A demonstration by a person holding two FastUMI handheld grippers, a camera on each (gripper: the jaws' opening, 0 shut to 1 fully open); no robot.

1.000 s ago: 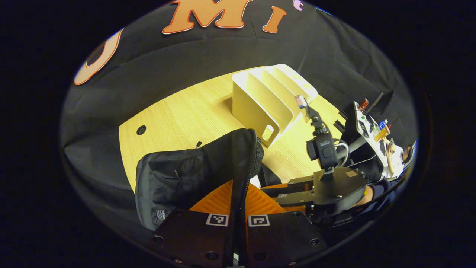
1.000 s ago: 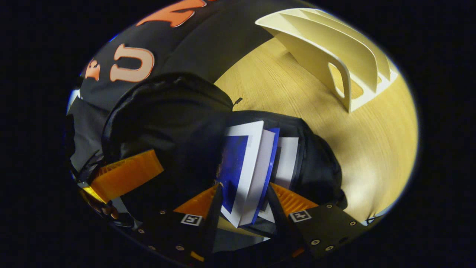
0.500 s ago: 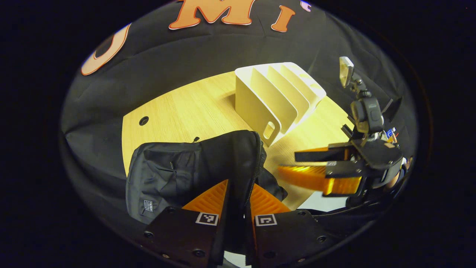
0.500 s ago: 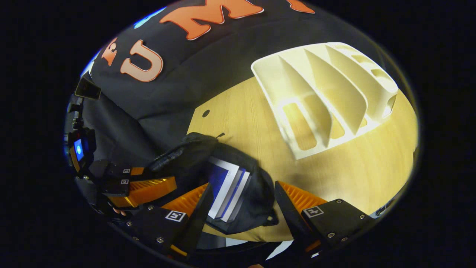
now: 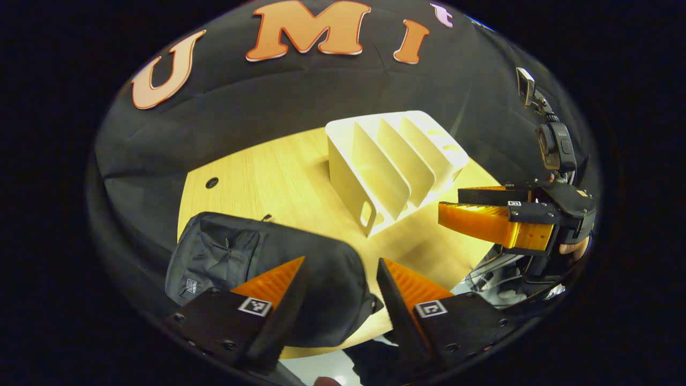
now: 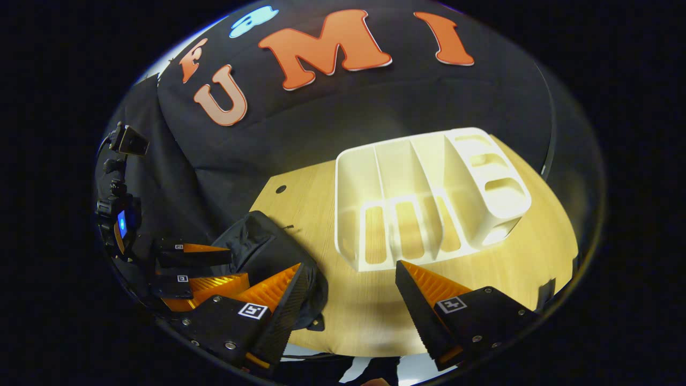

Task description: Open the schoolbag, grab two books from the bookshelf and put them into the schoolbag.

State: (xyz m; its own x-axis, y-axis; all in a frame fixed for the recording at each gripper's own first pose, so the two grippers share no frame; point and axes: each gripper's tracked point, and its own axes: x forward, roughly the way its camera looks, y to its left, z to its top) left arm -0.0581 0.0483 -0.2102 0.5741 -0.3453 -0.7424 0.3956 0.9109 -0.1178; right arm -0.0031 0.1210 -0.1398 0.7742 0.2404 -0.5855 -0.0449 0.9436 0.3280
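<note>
Both tongs, left [image 5: 340,287] and right [image 6: 348,295], hang with fingers apart above the worktop's [image 6: 498,273] near edge, gripping nothing. Black schoolbag [image 5: 278,268] lies flat at the front left of the worktop, overhanging slightly. White bookshelf [image 6: 423,209] stands behind with all 4 slots bare. Risk: a nudge from either tongs could tip the overhanging bag off the edge.
</note>
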